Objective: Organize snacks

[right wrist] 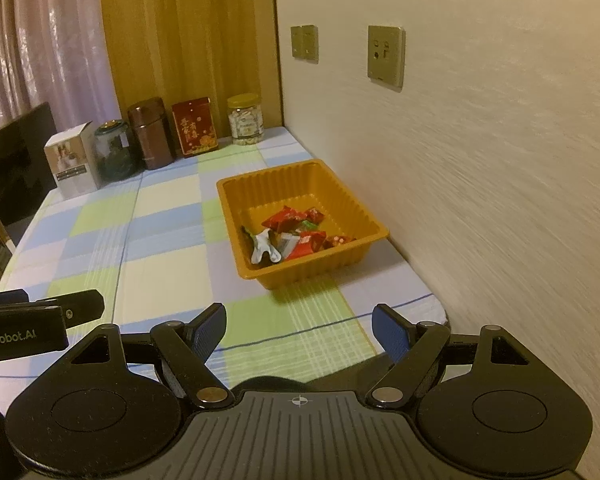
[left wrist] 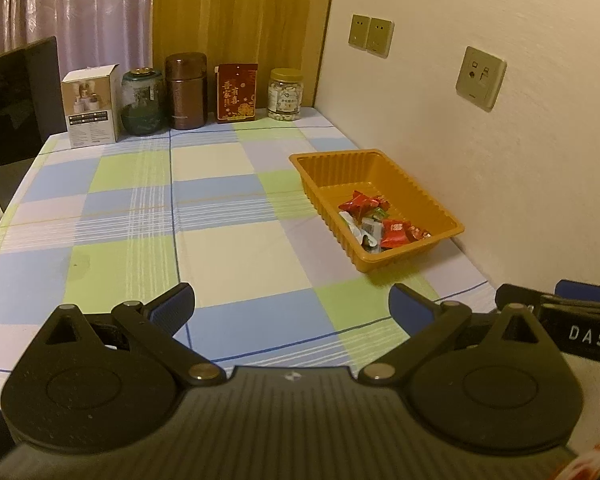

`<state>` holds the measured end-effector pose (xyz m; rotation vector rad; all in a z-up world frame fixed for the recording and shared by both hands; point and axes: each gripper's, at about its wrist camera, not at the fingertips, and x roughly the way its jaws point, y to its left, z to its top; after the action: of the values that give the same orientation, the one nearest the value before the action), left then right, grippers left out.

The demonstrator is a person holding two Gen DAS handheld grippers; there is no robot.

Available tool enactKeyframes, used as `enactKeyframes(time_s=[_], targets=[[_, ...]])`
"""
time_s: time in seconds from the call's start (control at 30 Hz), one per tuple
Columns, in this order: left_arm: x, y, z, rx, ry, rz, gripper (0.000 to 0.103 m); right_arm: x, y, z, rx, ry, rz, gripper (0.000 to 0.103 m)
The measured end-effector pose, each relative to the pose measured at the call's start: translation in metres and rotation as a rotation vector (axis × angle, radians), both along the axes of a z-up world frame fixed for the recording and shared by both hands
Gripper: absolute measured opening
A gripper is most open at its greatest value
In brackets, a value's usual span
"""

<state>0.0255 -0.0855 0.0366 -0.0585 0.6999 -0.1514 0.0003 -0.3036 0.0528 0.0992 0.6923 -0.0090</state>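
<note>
1. Two grippers are in view, both with the jaws spread wide and nothing between them; the left gripper (left wrist: 292, 306) hangs over the checked tablecloth (left wrist: 228, 240), and the right gripper (right wrist: 299, 328) is just beside it, at the near edge of the table.
2. Ahead of the right gripper, and ahead and to the right of the left one, stands the orange plastic tray (right wrist: 236, 196), close to the wall (right wrist: 500, 200); the wrapped snacks (right wrist: 296, 236) lie inside it, heaped in its near half: red packets and one silver wrapper (right wrist: 265, 249).
3. I see no loose snack on the cloth, so the sorting seems nearly done or done; a snack outside both views I cannot exclude.
4. Far ahead of both tools, against the curtain, there is a row: a white carton (left wrist: 90, 106), a green jar (left wrist: 142, 102), a brown canister (left wrist: 186, 90), a red tin (left wrist: 236, 92) and a clear jar with yellow lid (left wrist: 286, 94).
5. Risks, in my judgement: the tray looks thin and light, so a finger which catches its rim could tip it or push it against the wall and spill the packets; the slippery wrappers could slide out of a shallow pinch; the two grippers are very near, so a careless turn could knock them together.
</note>
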Motion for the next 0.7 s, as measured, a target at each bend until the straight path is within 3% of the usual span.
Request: enactKeyframes(time_s=[0.7], targets=[[-0.012,0.007,-0.002,0.006,-0.021,-0.007,0.103,-0.010,0.007,-0.001,0.006,-0.011,0.006,0.080]])
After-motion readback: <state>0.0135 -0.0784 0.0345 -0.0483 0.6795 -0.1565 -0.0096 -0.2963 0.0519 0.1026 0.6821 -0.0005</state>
